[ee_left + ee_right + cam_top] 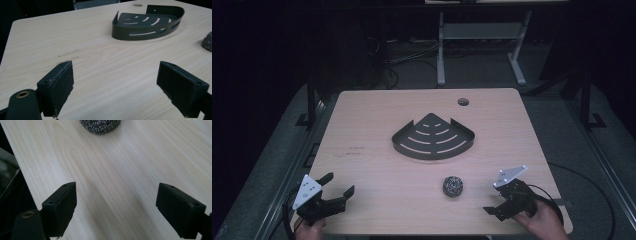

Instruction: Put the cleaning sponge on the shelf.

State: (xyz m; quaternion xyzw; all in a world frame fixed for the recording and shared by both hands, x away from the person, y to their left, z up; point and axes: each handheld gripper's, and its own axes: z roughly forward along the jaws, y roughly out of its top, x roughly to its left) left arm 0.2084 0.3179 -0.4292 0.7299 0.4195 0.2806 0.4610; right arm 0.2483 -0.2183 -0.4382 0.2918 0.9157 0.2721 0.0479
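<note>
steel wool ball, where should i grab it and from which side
Grip the steel wool ball across its middle, one jaw on each flank. It is round and springy, so any pair of opposite sides should hold. It lies free on the table, apart from the corner shelf basket. The open right gripper is nearest; come in from its side, low.

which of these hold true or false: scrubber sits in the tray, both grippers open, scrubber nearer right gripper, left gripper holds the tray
1. The scrubber sits in the tray. False: it lies on the table, apart from the tray.
2. Both grippers are open. True: left gripper and right gripper hold nothing.
3. The scrubber is nearer the right gripper. True.
4. The left gripper holds the tray. False: the tray lies well away from it.
</note>
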